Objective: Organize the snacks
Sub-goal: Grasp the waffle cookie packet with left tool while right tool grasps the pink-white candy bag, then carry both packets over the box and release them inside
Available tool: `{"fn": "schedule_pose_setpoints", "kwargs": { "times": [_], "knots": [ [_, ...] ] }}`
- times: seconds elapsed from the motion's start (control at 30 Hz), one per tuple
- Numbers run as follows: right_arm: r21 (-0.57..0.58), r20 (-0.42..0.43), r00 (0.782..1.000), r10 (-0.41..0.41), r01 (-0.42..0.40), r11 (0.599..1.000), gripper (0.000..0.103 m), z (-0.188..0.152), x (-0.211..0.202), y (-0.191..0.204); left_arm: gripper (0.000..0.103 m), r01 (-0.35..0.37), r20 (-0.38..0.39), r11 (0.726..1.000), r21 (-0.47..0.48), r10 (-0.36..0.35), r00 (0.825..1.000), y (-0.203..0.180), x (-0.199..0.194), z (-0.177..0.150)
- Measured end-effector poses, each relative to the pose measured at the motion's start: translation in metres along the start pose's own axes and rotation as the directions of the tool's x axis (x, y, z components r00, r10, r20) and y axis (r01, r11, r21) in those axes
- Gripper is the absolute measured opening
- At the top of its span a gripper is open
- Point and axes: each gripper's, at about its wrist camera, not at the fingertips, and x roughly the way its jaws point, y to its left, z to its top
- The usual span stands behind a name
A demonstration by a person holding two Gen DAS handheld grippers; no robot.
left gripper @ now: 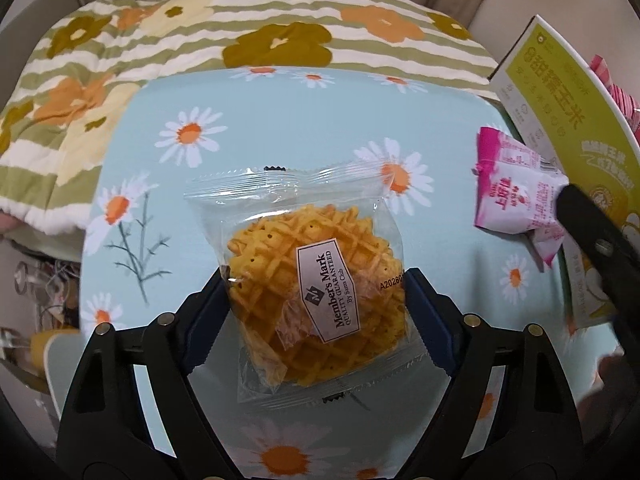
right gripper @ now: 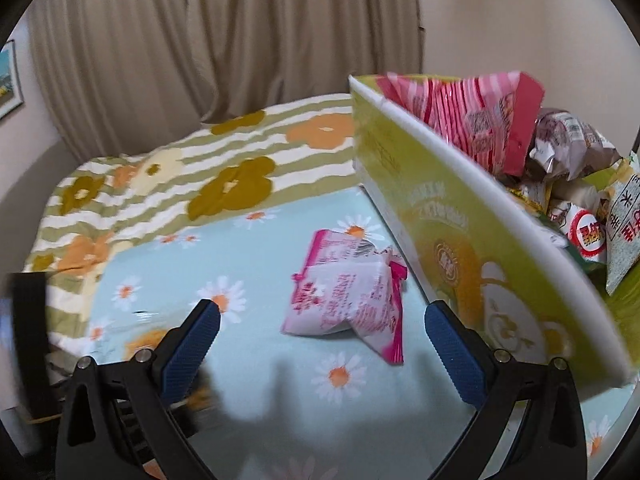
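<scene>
A clear packet holding a golden waffle biscuit (left gripper: 316,296) sits between the blue pads of my left gripper (left gripper: 316,280). The pads press on both of its sides, so the gripper is shut on it just above the daisy tablecloth (left gripper: 280,128). A pink and white snack packet (right gripper: 348,300) lies on the cloth beside the yellow-green snack box (right gripper: 460,248). My right gripper (right gripper: 323,308) hovers open in front of that packet, and its pads do not touch it. In the left wrist view the pink packet (left gripper: 516,196) lies at the right, with a black finger of the right gripper (left gripper: 592,232) over it.
The yellow-green box (left gripper: 560,112) stands at the table's right side and holds several packets, among them a pink striped bag (right gripper: 472,120). Behind the table lies a striped flowered quilt (left gripper: 200,40), with a beige curtain (right gripper: 220,40) beyond it. Clutter sits low at the left past the table's edge.
</scene>
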Motion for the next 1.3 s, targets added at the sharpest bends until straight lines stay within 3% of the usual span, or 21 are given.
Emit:
{"fn": "schedule_pose_setpoints", "kwargs": {
  "times": [0.4, 0.57, 0.93, 1.17, 1.3],
  "knots": [
    [-0.001, -0.055, 0.985, -0.166, 0.166, 0.986, 0.102, 0.004, 0.049, 0.013, 0.088, -0.017, -0.035, 0.996, 0.083, 0.02, 0.999, -0.002, 0.01, 0.011],
    [0.011, -0.09, 0.981, -0.17, 0.171, 0.985, 0.102, 0.006, 0.064, 0.011, 0.08, 0.005, -0.06, 0.998, 0.067, -0.001, 0.998, 0.003, 0.008, 0.015],
    [0.005, -0.16, 0.979, -0.124, 0.127, 0.992, 0.098, 0.007, 0.083, 0.008, 0.077, 0.042, -0.031, 0.999, 0.025, -0.041, 0.999, 0.027, -0.003, 0.022],
    [-0.066, -0.142, 0.989, -0.051, 0.042, 0.997, 0.064, 0.007, 0.074, 0.018, 0.077, 0.073, -0.011, 0.997, 0.014, -0.073, 0.997, 0.03, -0.012, 0.023],
    [-0.071, -0.128, 0.992, 0.014, -0.023, 0.997, 0.056, 0.006, 0.062, 0.022, 0.077, 0.09, 0.014, 0.996, 0.005, -0.09, 0.996, 0.034, -0.024, 0.025]
  ]
}}
